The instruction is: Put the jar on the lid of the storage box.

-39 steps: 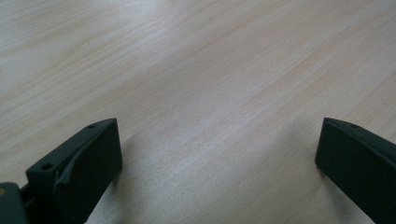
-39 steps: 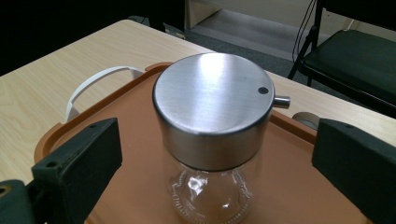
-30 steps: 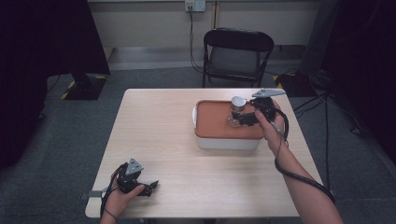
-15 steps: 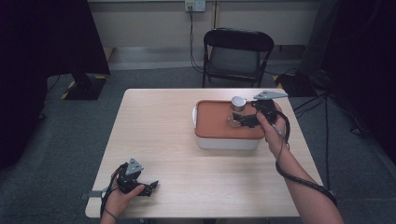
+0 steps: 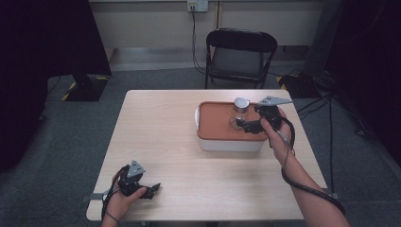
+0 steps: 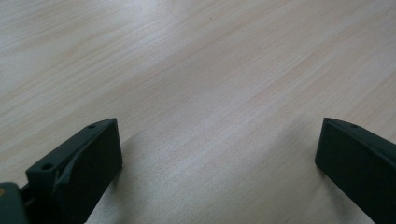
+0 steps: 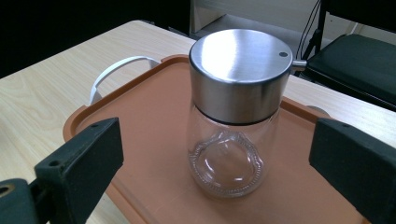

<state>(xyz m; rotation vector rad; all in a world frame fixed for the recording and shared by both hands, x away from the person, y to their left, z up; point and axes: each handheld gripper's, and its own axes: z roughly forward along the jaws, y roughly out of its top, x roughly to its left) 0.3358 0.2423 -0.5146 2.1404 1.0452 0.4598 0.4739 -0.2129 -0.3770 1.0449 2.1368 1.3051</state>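
One clear glass jar with steel cap stands upright between the wide-apart jaws of my right gripper, untouched. My left gripper is also spread, holding nothing.

Only the glass jar stands between the right gripper's jaws
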